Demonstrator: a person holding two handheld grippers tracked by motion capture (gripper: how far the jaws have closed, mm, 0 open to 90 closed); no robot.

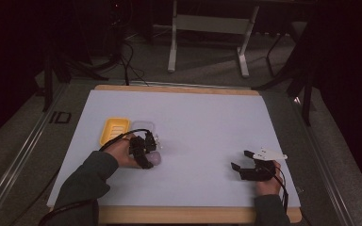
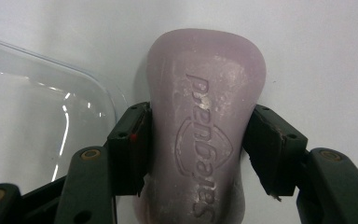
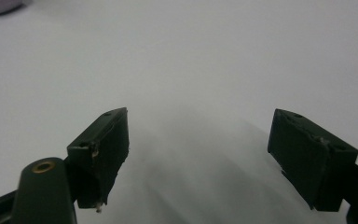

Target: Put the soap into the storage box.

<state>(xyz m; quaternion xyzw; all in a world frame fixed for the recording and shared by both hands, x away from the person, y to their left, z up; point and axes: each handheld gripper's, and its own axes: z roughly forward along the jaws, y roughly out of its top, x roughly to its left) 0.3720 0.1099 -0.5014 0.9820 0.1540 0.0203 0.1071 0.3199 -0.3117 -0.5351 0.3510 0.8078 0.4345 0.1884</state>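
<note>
High view: white sheet [image 1: 202, 122] covers a wooden table [image 1: 179, 89]; person's forearms come in from the near edge.
Yellow tray [image 1: 114, 129]: far left on the sheet, ridged inside, nothing in it that I can make out.
Clear tray [image 1: 144, 127]: just right of the yellow one, touching or nearly so; transparent, its rounded corner [image 2: 51, 116] sits just beside the soap in the left gripper view.
Left hand [image 1: 122, 153]: sleeve dark green, wraps the left gripper [image 1: 147, 153] just in front of the two trays.
Left gripper state: jaws clamped on the soap bar [image 2: 205, 135], one pad pressed on each long side at its narrowed waist.
Soap bar: pale lilac, flat on the sheet, embossed side up, lettering reads "Safeguard"; its far end sticks out past the pads.
Right hand [image 1: 267, 181]: near the front right edge of the sheet, well apart from the left.
Right gripper [image 1: 241, 160]: grey plate on top, low over bare sheet.
Right gripper state: jaws spread wide, nothing between them; pads [image 3: 102, 149] dark, bare.
</note>
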